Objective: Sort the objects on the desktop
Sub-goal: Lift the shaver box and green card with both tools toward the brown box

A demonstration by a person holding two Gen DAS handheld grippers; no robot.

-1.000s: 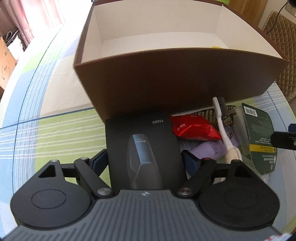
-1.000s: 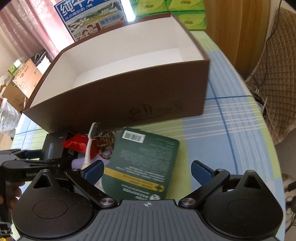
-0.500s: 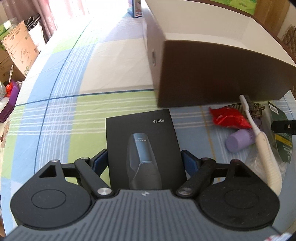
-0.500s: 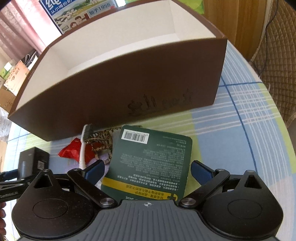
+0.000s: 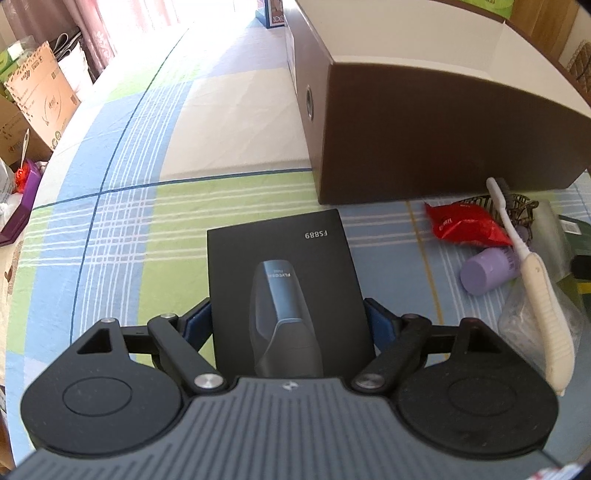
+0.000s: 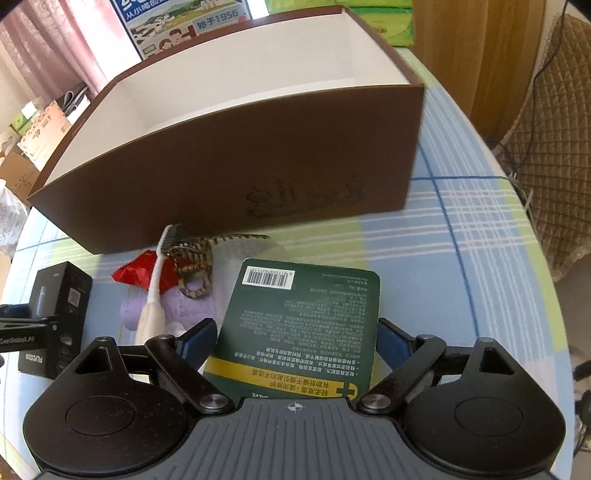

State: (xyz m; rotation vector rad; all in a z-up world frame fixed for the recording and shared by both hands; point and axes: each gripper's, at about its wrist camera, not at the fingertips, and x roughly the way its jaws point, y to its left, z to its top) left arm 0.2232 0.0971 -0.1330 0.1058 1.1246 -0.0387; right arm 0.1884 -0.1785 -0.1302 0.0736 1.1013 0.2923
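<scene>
My left gripper (image 5: 288,317) is shut on a black shaver box (image 5: 280,258), held over the checked tablecloth near the left corner of the open brown storage box (image 5: 424,140). The right gripper (image 6: 295,332) has its blue pads against both long edges of a dark green packet (image 6: 306,314), in front of the brown storage box (image 6: 221,177). Between the two grippers lie a white toothbrush (image 6: 155,291), a red sachet (image 6: 135,271), a purple bottle (image 6: 173,306) and a striped hair clip (image 6: 192,262). The black shaver box (image 6: 55,306) shows at the far left.
The brown box interior is white and shows nothing inside from here. Cardboard cartons (image 5: 37,96) stand off the table's left edge. A quilted chair (image 6: 546,147) is past the right edge. A blue carton (image 6: 181,26) and green packs (image 6: 380,22) stand behind the box.
The left gripper, still holding the black box, has swung leftward and away from the brown box's front wall. The right gripper has slid onto the green packet and its fingers have narrowed.
</scene>
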